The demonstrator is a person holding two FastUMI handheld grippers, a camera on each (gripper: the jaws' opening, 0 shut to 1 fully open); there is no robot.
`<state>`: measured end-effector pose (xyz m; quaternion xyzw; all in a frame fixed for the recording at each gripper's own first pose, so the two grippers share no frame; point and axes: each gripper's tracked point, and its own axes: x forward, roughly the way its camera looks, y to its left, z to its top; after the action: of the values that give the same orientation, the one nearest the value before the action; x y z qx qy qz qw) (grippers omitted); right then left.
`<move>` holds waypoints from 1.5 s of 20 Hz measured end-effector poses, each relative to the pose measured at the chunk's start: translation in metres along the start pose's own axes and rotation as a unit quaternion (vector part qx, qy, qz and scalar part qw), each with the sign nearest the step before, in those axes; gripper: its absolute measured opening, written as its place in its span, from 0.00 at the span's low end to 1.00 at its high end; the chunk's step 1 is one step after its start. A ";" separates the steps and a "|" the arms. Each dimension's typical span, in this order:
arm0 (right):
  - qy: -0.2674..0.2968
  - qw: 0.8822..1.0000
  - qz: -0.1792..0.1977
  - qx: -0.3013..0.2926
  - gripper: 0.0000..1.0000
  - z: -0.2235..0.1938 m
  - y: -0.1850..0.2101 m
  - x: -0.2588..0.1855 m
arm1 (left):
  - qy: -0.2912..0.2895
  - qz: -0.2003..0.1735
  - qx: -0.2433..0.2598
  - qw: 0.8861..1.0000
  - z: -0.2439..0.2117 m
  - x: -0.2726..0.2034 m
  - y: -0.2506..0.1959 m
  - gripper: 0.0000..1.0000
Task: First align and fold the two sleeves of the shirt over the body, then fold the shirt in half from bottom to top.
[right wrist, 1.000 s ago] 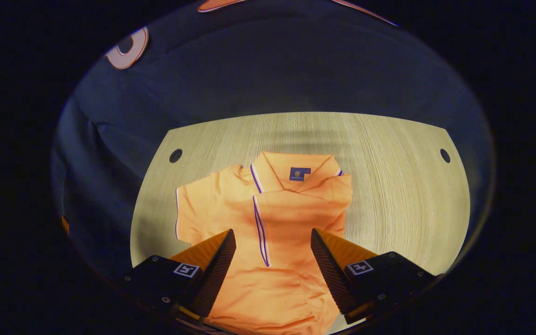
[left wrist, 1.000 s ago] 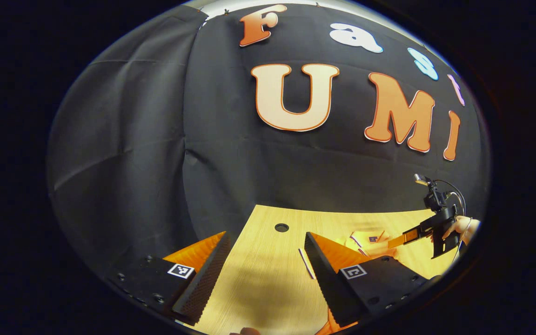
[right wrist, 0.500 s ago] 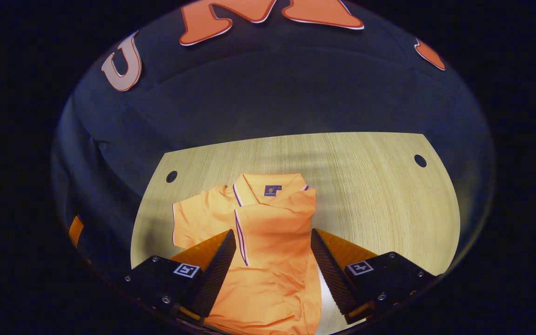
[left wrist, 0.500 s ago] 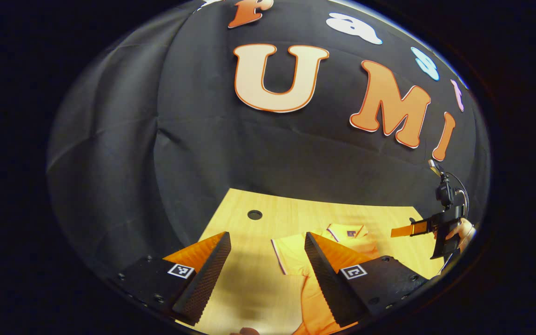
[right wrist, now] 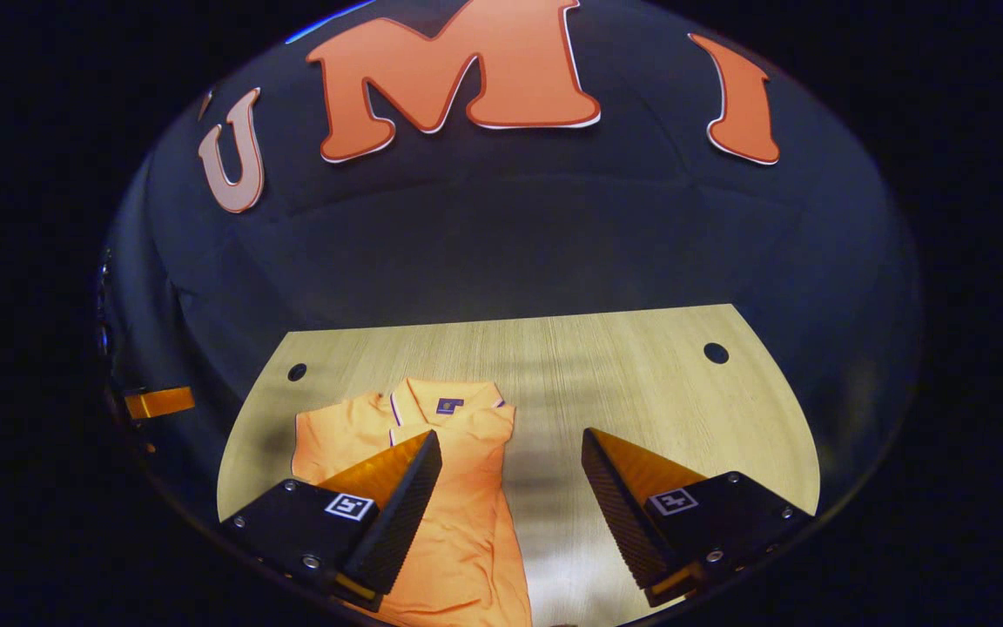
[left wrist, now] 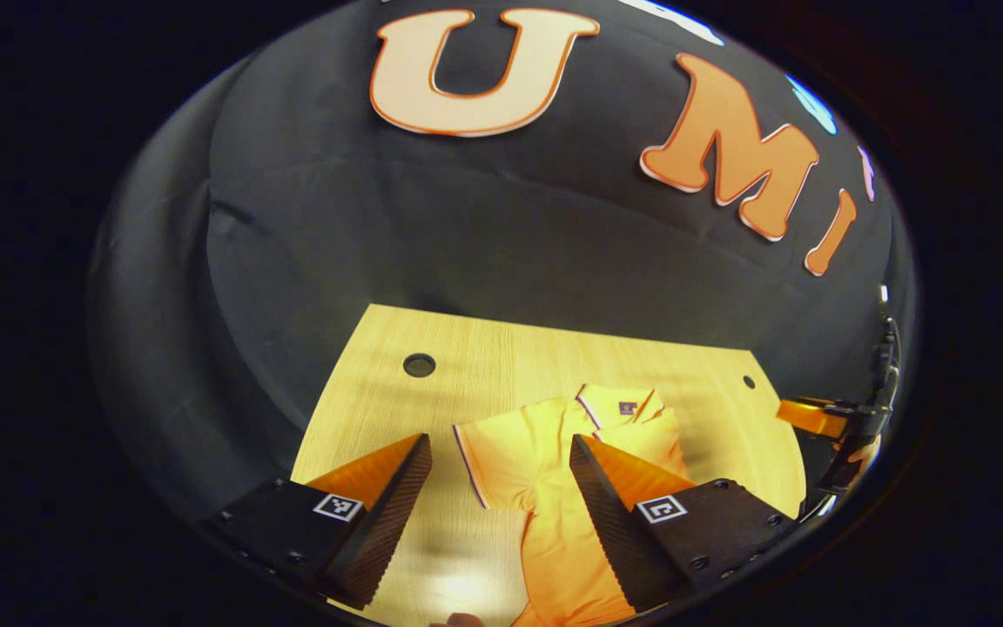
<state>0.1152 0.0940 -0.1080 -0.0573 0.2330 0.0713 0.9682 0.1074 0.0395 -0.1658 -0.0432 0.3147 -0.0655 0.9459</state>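
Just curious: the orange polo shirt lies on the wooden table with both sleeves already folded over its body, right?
Not quite. In the right gripper view only one sleeve is folded over the orange polo shirt; the other sleeve is spread flat on the wooden table.

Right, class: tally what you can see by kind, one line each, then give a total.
Shirt: 1
Table: 1
Holes in the table, near-left and near-right: 2
Grippers, left gripper and right gripper: 2
Total: 6
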 end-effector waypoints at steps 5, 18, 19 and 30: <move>0.007 1.000 0.018 -0.006 0.99 -0.008 -0.020 -0.019 | 0.148 0.001 -0.015 0.989 -0.050 0.068 0.003 0.98; 0.007 1.000 0.012 0.024 0.99 -0.014 -0.053 -0.022 | 0.277 0.106 -0.032 0.954 -0.132 0.174 0.056 0.99; 0.010 0.999 0.013 0.027 0.99 -0.016 -0.054 -0.020 | 0.280 0.111 -0.032 0.953 -0.134 0.176 0.058 0.99; 0.022 0.998 0.018 0.055 0.99 -0.021 -0.060 -0.015 | 0.268 0.111 -0.058 0.955 -0.137 0.181 0.044 0.36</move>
<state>0.1021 0.0298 -0.1149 -0.0008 0.2584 0.0744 0.9632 0.1728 0.0500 -0.3874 -0.0434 0.5625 0.0491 0.8242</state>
